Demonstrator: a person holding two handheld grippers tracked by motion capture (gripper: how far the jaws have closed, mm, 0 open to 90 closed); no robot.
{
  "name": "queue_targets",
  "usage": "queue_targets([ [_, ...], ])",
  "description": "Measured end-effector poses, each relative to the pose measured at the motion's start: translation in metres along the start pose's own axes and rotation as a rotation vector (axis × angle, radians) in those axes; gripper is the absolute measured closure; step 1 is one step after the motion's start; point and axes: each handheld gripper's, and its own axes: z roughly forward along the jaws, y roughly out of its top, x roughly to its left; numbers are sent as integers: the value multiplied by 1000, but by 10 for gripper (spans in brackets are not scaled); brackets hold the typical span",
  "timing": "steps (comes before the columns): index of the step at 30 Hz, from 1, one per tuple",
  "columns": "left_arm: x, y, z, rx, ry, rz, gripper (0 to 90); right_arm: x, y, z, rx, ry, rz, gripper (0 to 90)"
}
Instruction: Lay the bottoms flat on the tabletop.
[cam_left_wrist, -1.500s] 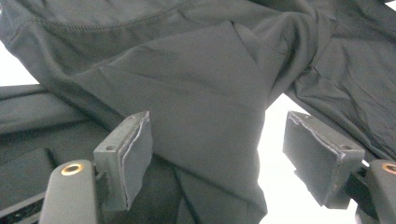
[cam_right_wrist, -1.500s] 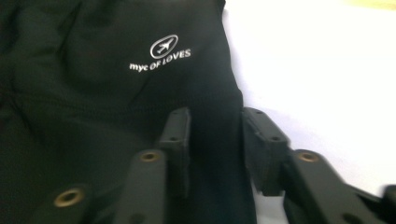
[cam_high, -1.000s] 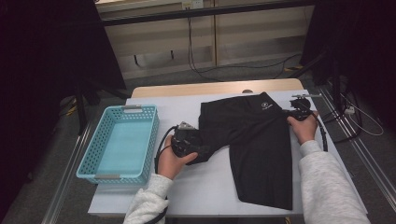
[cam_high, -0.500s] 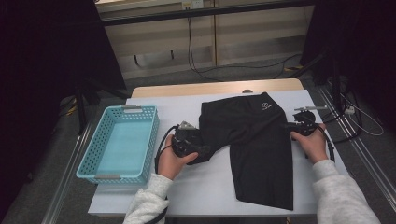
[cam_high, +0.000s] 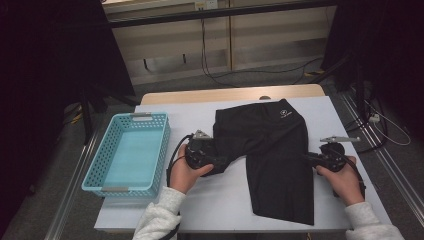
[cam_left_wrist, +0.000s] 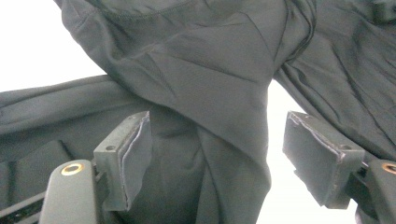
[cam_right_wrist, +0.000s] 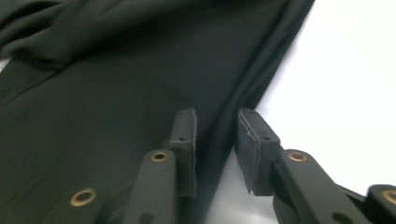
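Observation:
A pair of black trousers (cam_high: 275, 150) lies on the white table (cam_high: 210, 205), waistband at the far side, one leg straight toward me and the other bunched to the left. My left gripper (cam_high: 221, 162) sits at the bunched leg, open wide in the left gripper view (cam_left_wrist: 219, 154); folded cloth (cam_left_wrist: 205, 93) lies between the pads, clear of the right pad. My right gripper (cam_high: 308, 159) is at the straight leg's right edge. Its jaws (cam_right_wrist: 217, 140) have just been closing and stand a narrow gap apart, straddling the cloth's edge (cam_right_wrist: 238, 88) without pinching it.
A light blue plastic basket (cam_high: 150, 117) with nothing in it stands at the table's left side. Bare white table lies to the right of the trousers (cam_right_wrist: 345, 84) and in front of them. Cables run over the floor beyond the table.
My right hand has slid toward me along the trousers' right edge, from near the waistband to the middle of the leg. The left hand and the trousers have stayed put.

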Motion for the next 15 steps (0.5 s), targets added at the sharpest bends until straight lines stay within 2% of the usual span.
queue_targets([
  [2,0,0,-1,2,2,8,246,3,-3,-5,24,20,6,796],
  [5,-1,1,-2,-2,3,12,246,4,-9,-10,29,36,11,877],
  [7,-2,2,-2,-2,3,11,246,4,-11,-10,25,46,12,892],
  [12,-3,1,0,2,0,11,246,-9,-10,-17,43,48,22,897],
  [15,-2,1,-1,1,4,15,246,-24,-9,-23,50,9,25,897],
])
